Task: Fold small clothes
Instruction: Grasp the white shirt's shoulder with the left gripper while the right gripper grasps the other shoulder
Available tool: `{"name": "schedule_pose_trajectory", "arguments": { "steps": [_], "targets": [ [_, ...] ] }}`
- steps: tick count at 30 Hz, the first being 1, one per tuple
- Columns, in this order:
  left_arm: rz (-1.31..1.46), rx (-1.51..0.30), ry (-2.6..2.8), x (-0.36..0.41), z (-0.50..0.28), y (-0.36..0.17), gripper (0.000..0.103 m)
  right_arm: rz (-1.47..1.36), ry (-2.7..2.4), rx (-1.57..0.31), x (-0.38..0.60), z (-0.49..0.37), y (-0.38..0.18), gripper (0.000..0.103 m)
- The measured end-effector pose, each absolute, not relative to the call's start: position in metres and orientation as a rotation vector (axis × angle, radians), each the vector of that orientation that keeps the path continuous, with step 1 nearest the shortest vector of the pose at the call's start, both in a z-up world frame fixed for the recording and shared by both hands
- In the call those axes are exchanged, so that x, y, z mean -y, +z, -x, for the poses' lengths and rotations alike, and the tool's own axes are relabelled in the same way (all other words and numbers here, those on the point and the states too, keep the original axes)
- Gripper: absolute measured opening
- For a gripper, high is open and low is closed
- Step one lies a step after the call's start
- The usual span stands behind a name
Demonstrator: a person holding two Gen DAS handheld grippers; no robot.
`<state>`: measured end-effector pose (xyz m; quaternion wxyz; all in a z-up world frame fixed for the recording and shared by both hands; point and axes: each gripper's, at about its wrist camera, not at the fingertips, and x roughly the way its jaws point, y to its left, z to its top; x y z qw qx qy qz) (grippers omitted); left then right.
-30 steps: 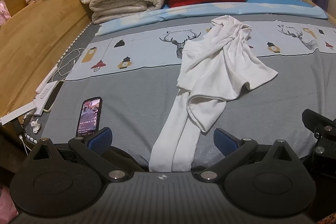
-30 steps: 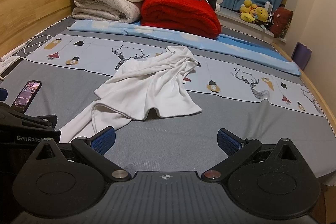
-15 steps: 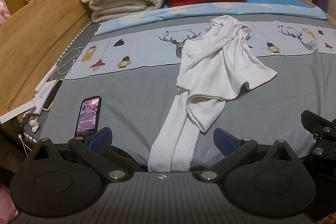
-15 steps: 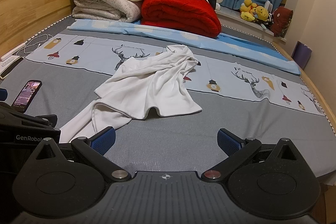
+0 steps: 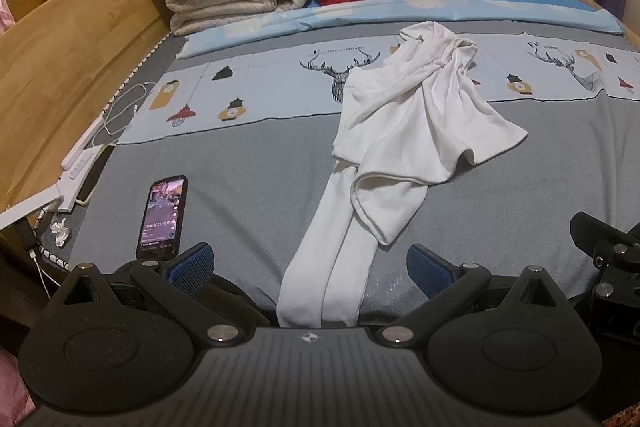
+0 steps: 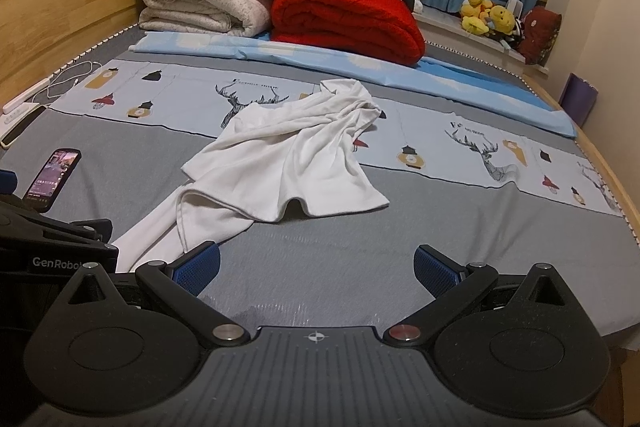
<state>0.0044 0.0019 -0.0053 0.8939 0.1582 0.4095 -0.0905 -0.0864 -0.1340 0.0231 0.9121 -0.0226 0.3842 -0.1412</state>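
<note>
Both hand-held grippers, left (image 5: 310, 263) and right (image 6: 316, 263), spread wide, holding nothing, crumpled white garment (image 5: 408, 131) on bed (image 6: 440, 235)

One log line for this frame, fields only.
stage: pre-grasp | left gripper: open | right gripper: open | white garment: crumpled, unfolded on bed

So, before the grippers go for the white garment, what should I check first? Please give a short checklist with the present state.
1. Left gripper open: ok, jaws wide apart.
2. Right gripper open: ok, holding nothing.
3. White garment lying flat: not ok, crumpled and twisted.
4. Garment's near end between the left fingers: ok.
5. Phone apart from the garment: ok, but close beside the left gripper.
6. Grey bedsheet around the garment free for folding: ok.
</note>
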Motion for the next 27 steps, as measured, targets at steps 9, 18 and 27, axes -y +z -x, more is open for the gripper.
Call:
{"name": "schedule_pose_trajectory", "arguments": {
  "steps": [9,18,27],
  "targets": [
    [-0.208,-0.952,-0.174,-0.023,-0.059,-0.018,0.102,-0.100,-0.328,-0.830,0.180,0.059,0.017,0.102],
    [0.016,-0.951,-0.194,-0.035,-0.212,-0.015,0.103,-0.130,-0.391,-0.753,0.281,-0.041,0.031,0.102],
    [0.030,-1.089,-0.290,0.044,-0.375,-0.096,0.102,-0.225,-0.390,-0.761,0.412,-0.273,-0.009,0.102]
  ]
}}
